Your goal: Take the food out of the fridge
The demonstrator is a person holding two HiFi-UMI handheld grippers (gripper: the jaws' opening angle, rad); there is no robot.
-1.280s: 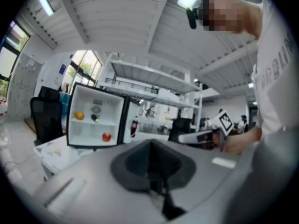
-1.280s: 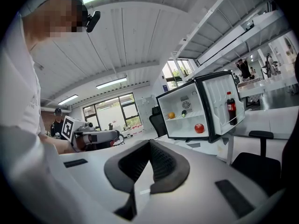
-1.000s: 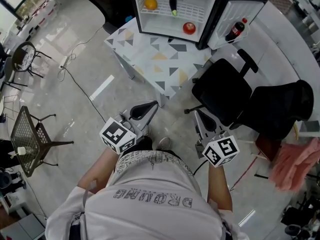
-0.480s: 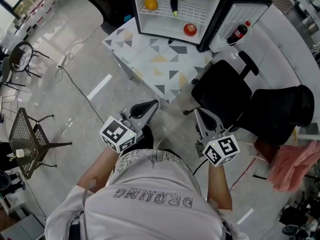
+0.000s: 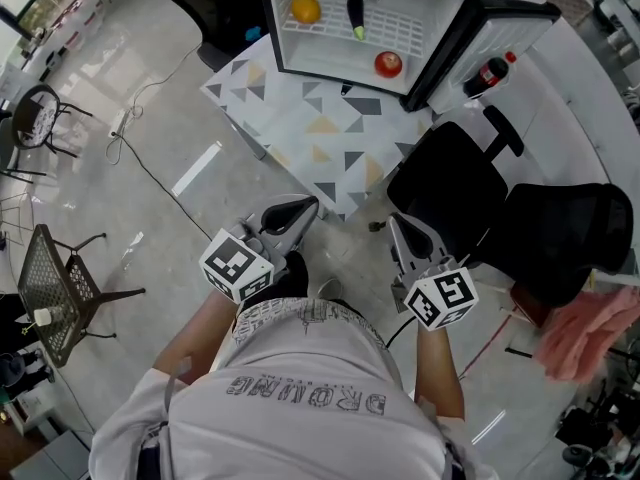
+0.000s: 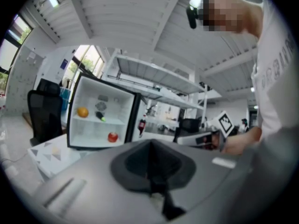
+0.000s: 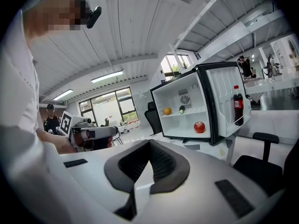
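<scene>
Since a second earlier, both grippers had closed in on the desk [image 5: 290, 118]. The left gripper [image 5: 300, 211] and right gripper [image 5: 398, 230] had their jaws pressed together, empty. The orange [image 5: 305, 9], eggplant [image 5: 355, 16] and apple [image 5: 388, 64] sat in the open fridge [image 5: 330, 53], well ahead, with the apple nearest the right gripper.

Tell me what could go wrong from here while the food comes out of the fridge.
1. Both the left gripper and right gripper are shut; reaching in like that could push the round apple or orange away rather than grip it.
2. The black chair stands close by the open fridge door, where a bottle sits; a bump could swing the door or jolt it.
</scene>
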